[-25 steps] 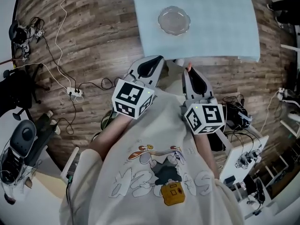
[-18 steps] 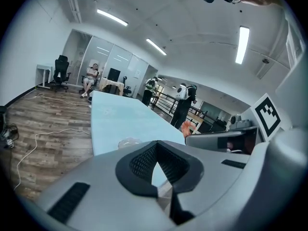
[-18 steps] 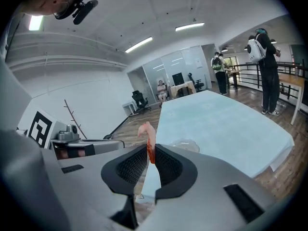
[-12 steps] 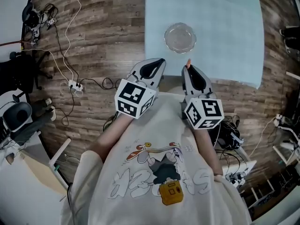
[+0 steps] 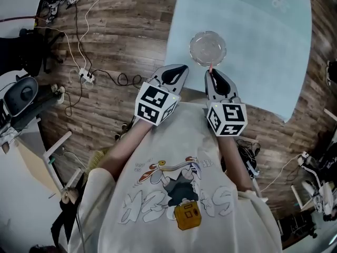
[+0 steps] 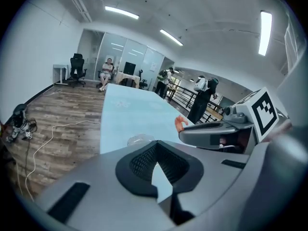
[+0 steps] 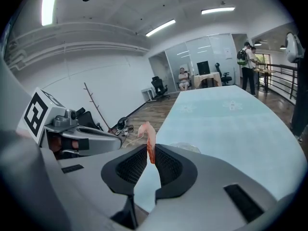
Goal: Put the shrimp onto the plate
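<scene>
A clear glass plate (image 5: 207, 48) sits near the front edge of the light blue table (image 5: 263, 46). My right gripper (image 5: 211, 71) is shut on a pink shrimp (image 5: 211, 67), held just short of the plate's near rim. In the right gripper view the shrimp (image 7: 149, 141) sticks up from the pinched tips of the right gripper (image 7: 150, 150), with the plate (image 7: 185, 147) just beyond. My left gripper (image 5: 179, 67) hangs beside it at the table's edge. The left gripper view shows the left gripper (image 6: 155, 146) shut and empty, with the plate (image 6: 139, 139) ahead.
Cables and a power strip (image 5: 84, 75) lie on the wooden floor to the left. An office chair (image 5: 21, 96) stands at the far left. More cables lie at the lower right (image 5: 316, 188). People stand and sit far off in the room (image 6: 202, 97).
The table and plate have come closer in the head view. Both grippers now reach the table's front edge, and the shrimp sits just before the plate. The grip on the shrimp is unchanged.
</scene>
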A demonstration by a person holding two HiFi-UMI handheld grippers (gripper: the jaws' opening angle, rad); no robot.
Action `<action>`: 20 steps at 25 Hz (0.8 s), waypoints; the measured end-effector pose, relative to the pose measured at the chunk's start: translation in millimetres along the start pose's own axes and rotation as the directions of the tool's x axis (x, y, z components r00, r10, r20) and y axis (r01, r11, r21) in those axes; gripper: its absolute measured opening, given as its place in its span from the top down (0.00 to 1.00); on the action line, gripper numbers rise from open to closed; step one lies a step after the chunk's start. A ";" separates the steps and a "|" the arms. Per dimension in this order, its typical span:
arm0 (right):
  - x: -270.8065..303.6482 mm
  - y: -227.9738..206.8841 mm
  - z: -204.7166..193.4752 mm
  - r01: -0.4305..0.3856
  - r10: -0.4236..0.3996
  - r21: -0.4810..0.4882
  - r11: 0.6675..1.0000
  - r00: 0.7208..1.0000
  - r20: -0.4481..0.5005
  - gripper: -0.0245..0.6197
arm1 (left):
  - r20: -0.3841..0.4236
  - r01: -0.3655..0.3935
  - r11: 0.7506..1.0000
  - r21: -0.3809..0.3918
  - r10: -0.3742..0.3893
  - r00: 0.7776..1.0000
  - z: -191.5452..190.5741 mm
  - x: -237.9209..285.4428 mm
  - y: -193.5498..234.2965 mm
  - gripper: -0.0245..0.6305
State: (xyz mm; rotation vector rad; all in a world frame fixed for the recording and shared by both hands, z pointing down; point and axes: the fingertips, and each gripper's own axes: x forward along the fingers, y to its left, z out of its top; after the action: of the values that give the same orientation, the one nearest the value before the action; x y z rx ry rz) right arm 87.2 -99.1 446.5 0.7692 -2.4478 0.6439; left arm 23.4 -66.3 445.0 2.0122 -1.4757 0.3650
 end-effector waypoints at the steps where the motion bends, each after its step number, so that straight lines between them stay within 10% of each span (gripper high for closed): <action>1: 3.7 -3.2 -0.1 -0.018 0.018 -0.015 1.000 1.000 -0.009 0.85 | -0.018 0.005 1.000 -0.003 -0.005 1.000 -1.7 7.4 -4.4 0.95; 20: 67.6 -54.9 -18.6 -0.176 0.153 -0.167 0.970 0.978 -0.139 0.85 | -0.072 -0.126 0.991 -0.044 0.122 0.990 -12.2 56.8 1.3 0.95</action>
State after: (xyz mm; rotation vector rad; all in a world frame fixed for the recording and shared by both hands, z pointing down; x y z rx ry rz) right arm 78.3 -155.1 515.3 0.4446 -2.4297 0.5065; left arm 43.1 -102.4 486.0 1.8567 -1.5558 0.4417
